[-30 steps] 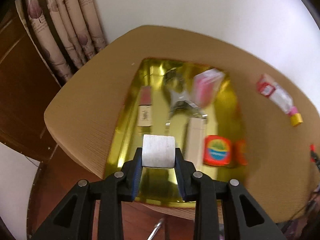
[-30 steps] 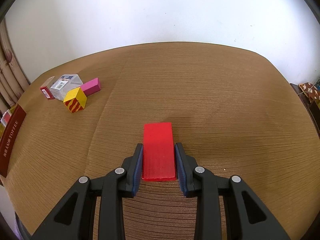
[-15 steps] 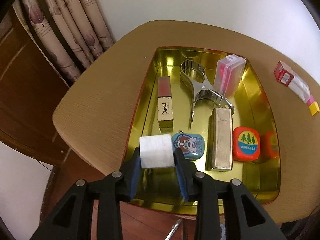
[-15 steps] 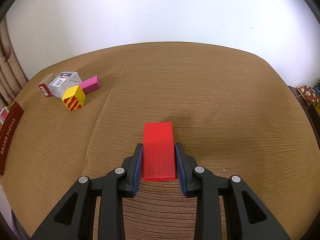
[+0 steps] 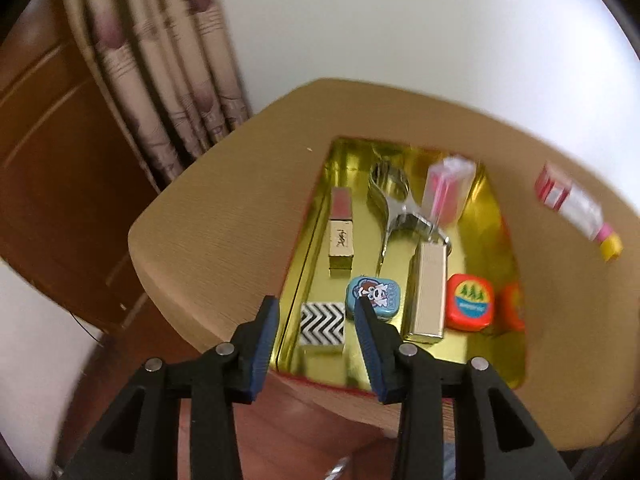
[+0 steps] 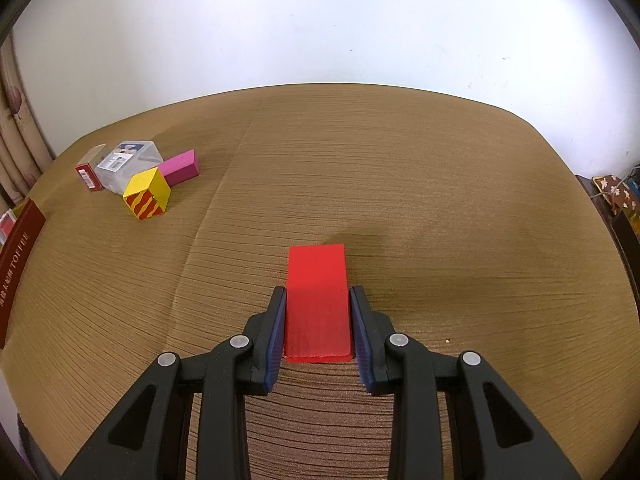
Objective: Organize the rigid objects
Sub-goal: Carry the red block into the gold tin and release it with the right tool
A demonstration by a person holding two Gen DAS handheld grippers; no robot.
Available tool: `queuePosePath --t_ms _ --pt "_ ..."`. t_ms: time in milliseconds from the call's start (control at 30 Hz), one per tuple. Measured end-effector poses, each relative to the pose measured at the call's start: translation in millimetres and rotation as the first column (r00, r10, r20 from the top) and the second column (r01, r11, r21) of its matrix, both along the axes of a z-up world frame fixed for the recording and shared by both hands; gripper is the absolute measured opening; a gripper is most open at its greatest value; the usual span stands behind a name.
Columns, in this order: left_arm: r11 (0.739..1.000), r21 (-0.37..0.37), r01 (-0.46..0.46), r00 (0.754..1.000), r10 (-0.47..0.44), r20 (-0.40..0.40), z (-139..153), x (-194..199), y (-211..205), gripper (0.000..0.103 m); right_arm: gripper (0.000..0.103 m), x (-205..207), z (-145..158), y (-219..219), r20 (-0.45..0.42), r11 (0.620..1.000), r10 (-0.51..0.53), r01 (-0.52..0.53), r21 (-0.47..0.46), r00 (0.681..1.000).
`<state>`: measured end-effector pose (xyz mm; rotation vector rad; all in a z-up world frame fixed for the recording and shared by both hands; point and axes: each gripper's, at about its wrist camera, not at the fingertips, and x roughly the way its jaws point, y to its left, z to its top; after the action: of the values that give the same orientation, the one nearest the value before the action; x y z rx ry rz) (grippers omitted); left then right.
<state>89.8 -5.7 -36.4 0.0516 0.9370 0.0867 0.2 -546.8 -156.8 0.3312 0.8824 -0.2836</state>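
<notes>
The left hand-held gripper (image 5: 316,312) stands wide open above the near left corner of the shiny gold metal tray (image 5: 496,216), and it holds nothing. Between its fingers, lower down, the small block with a black and white zigzag top (image 5: 322,323) lies on the tray floor, just beside the blue tin with a cartoon dog (image 5: 374,295) and in front of the gold lipstick box (image 5: 341,236). The right hand-held gripper (image 6: 318,322) is narrow and clamps the flat red rectangular block (image 6: 317,300) by its two long sides, so the long axis of the block points straight ahead, away from the gripper, over the brown ribbed worktop (image 6: 440,184). The tray's dark red outer wall (image 6: 18,264) shows only at the far left edge of the right view, so I judge the red block must travel to the left, past the yellow block with red stripes (image 6: 147,199), and the right hand is the one to carry it.
</notes>
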Motion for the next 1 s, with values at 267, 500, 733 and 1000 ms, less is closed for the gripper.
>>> queuePosePath --t_ms 267,500,733,1000 --pt "0.988 -0.063 -0.141 0.986 0.146 0.08 8 -59 29 0.042 0.027 15 30 36 0.027 0.994 0.092 -0.093 0.049 0.995" --pt "0.99 -0.059 -0.13 0.987 0.135 0.085 4 -66 30 0.042 0.027 51 97 147 0.164 0.908 0.342 -0.37 0.197 0.925" --pt "0.994 -0.067 -0.083 0.994 0.088 0.062 -1 -65 24 0.043 0.027 105 124 280 0.197 0.743 0.561 -0.594 0.308 0.804" --pt "0.983 -0.142 -0.116 0.993 0.117 -0.004 -11 -55 42 0.043 0.027 165 110 366 0.096 0.735 0.639 -0.643 0.216 0.763"
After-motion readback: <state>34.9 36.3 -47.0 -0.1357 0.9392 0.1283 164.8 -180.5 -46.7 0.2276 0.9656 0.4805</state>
